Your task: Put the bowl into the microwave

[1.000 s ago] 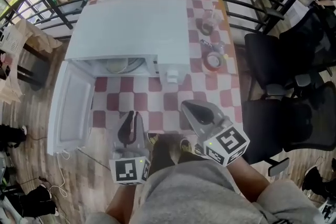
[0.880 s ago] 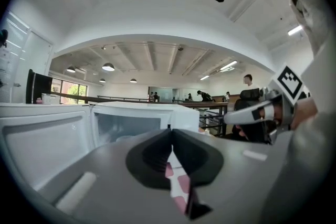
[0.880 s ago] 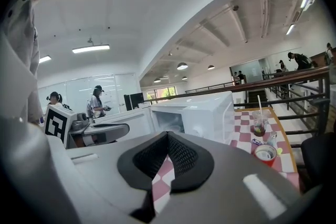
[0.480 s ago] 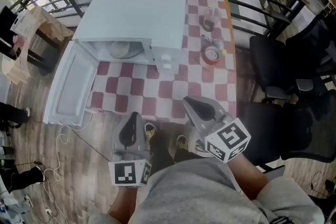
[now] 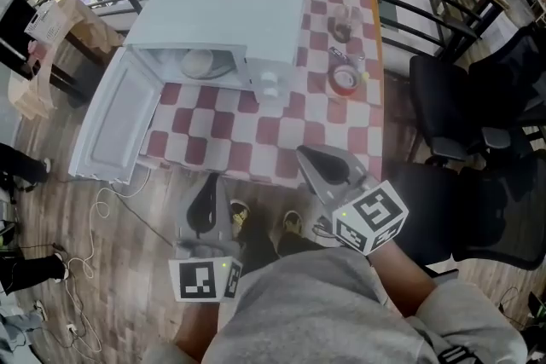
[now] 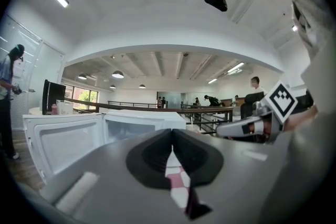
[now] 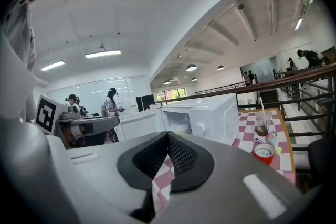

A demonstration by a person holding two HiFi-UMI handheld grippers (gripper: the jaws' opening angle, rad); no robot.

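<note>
White microwave (image 5: 230,13) is standing on the checked desk (image 5: 281,132) with its door (image 5: 111,128) hanging open, and the bowl (image 5: 198,62) is sitting inside it. We are holding the left gripper (image 5: 212,183) and right gripper (image 5: 304,156) in front of the microwave, both with jaws pressed together, empty.

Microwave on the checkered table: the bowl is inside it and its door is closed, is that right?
Not quite. The head view shows the microwave with its door swung wide open, not closed. The bowl is inside it, and it stands on the checkered table.
</note>
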